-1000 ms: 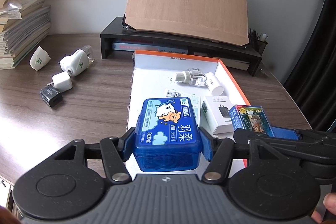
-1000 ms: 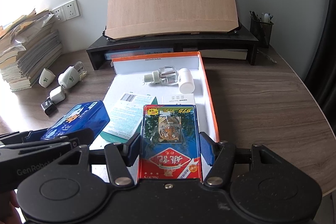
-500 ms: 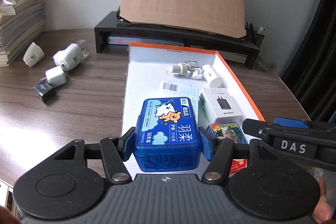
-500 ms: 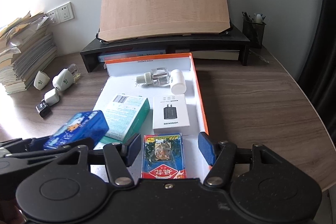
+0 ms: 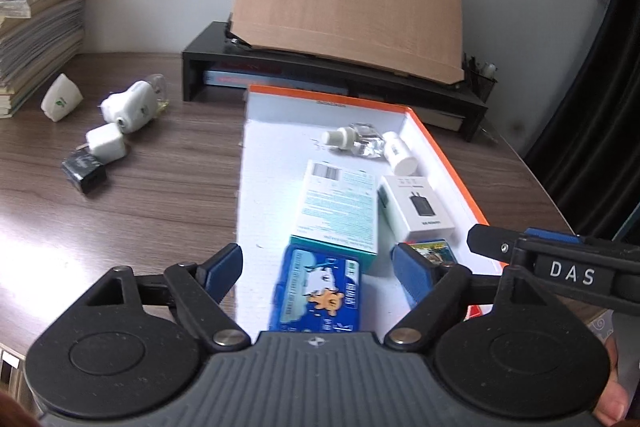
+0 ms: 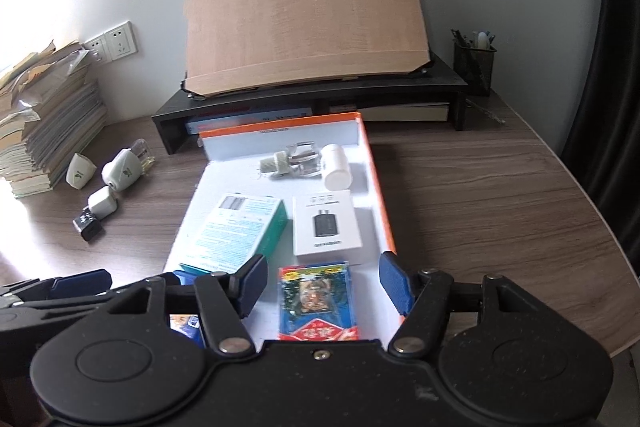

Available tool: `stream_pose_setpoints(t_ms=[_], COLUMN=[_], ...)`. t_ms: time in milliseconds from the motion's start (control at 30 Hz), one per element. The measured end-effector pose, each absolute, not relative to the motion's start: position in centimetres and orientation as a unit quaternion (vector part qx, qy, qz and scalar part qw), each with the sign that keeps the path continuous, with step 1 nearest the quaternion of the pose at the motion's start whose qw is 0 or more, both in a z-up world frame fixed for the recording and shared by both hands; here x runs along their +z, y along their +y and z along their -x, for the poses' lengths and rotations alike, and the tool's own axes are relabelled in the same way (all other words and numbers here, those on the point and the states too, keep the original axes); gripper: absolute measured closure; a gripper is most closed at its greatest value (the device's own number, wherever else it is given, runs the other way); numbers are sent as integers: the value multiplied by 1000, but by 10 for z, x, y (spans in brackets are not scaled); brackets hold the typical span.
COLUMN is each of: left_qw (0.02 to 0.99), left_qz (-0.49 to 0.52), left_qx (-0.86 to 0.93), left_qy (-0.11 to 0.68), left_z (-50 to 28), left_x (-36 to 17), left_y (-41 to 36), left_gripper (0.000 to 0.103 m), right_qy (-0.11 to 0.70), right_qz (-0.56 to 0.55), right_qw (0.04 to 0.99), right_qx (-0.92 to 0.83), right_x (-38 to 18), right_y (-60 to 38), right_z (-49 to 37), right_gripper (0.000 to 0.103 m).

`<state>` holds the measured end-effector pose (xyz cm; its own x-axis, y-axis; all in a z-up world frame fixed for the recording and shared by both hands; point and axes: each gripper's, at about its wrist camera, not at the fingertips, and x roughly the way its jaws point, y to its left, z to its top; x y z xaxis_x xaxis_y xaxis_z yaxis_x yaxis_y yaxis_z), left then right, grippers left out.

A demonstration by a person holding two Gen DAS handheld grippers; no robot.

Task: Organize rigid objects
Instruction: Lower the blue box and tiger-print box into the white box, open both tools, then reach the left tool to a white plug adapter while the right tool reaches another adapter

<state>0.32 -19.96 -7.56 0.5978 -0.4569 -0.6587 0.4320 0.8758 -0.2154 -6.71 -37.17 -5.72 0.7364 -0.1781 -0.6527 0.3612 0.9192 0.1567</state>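
A white tray with an orange rim (image 5: 276, 163) (image 6: 378, 187) lies on the desk. My left gripper (image 5: 318, 269) is open above its near end; the blue plastic box (image 5: 318, 293) lies in the tray between the fingers, untouched. My right gripper (image 6: 320, 283) is open over the red and blue card pack (image 6: 318, 303), which lies in the tray. A teal box (image 6: 240, 227), a white charger box (image 6: 326, 223), a clear bottle (image 6: 298, 161) and a white bottle (image 6: 336, 167) also lie in the tray.
On the desk left of the tray lie a black cube (image 5: 84, 173), a white plug (image 5: 106, 143), a white dispenser (image 5: 134, 105) and a small white cap (image 5: 60, 101). A paper stack (image 5: 36, 27) stands far left. A black monitor stand (image 6: 312, 99) with a wooden board stands behind.
My left gripper opened and let the blue box down into the tray. My right gripper let go of the card pack earlier and has drawn back and up.
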Motion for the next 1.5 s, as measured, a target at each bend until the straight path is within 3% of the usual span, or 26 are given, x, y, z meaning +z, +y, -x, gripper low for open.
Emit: stream_pose_setpoints(t_ms=[633,900,1500], left_qw=[917,929,923], left_qz=[50,40,-40], left_qx=[-122,-73,-118], left_qy=[377,361,365], left_z=[-66,-138,-304], left_x=[-63,-66,-131], left_y=[-85,-33,-19], left_gripper=[10,0,0], right_qy=[357,361,370], right_qz=[-128,-125,-130], right_qw=[923,921,910], right_qx=[-70,-78,-133], right_x=[-51,-49,-68], right_y=[-289,-257,-210], right_z=[-8,-42,-110], right_gripper=[26,25,21])
